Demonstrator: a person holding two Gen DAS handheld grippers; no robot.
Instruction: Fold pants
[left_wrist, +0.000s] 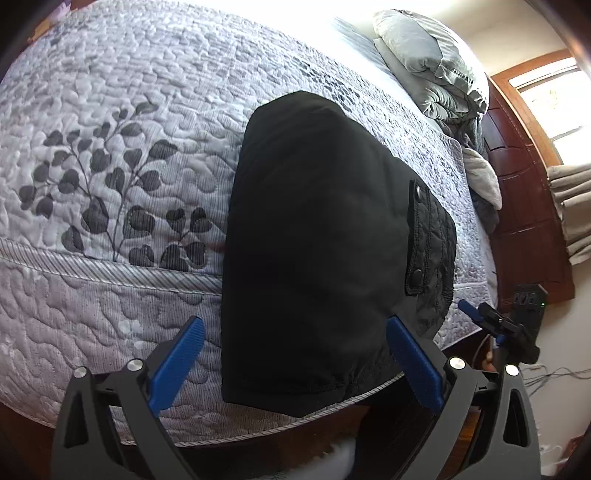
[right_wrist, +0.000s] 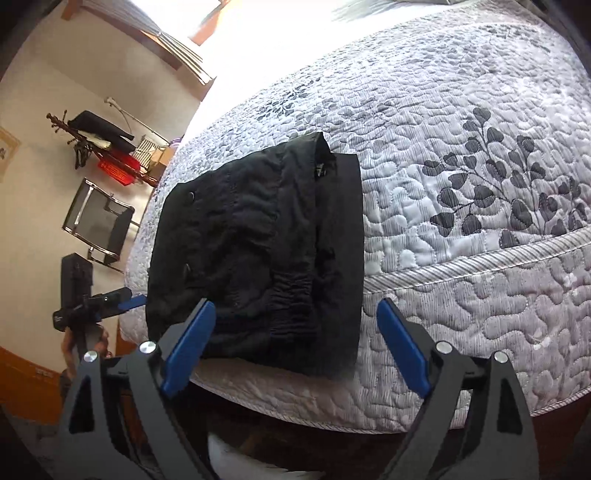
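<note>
Black pants (left_wrist: 314, 229) lie folded into a compact rectangle on the quilted bed, near its front edge; a snap pocket flap shows on their right side. They also show in the right wrist view (right_wrist: 258, 251), with the elastic waistband toward me. My left gripper (left_wrist: 295, 325) is open and empty, its blue fingers either side of the pants' near edge, just above it. My right gripper (right_wrist: 295, 306) is open and empty over the pants' near right part. The right gripper also shows in the left wrist view (left_wrist: 480, 314), and the left gripper in the right wrist view (right_wrist: 122, 301).
The grey leaf-pattern quilt (left_wrist: 110, 147) covers the bed. Bunched grey bedding (left_wrist: 436, 62) lies at the head by a wooden headboard (left_wrist: 524, 192). A chair (right_wrist: 99, 221) and a coat rack (right_wrist: 99, 144) stand by the wall.
</note>
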